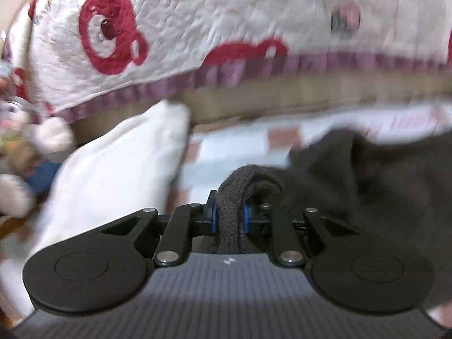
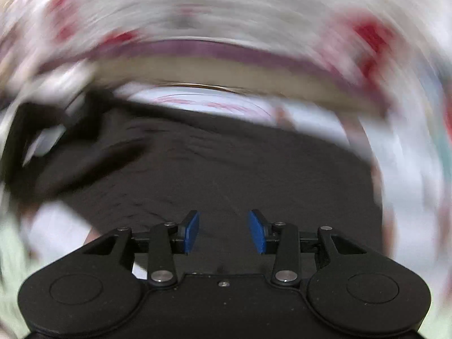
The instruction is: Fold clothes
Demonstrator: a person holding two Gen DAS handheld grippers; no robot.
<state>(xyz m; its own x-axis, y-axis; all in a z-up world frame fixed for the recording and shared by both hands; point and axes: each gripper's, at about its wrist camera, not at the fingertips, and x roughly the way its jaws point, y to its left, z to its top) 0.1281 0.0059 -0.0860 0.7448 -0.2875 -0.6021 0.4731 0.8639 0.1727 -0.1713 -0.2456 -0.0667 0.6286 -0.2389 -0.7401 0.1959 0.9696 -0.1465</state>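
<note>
1. Dark garment (image 2: 226,163): soft, limp knit, spread on the bed (image 2: 214,100)
2. Left tool (image 1: 229,217) pinching a thick bunched edge
3. Right tool (image 2: 223,230) spread above the cloth, gripping nothing
4. Best taken at hems or corners

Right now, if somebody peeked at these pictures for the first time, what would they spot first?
Probably the big red bear face printed on the white quilt at the top of the left wrist view. Next, the left gripper, low in the middle, pinching a bunched fold of the dark garment. In the very blurry right wrist view, the right gripper hangs open above that dark cloth.
</note>
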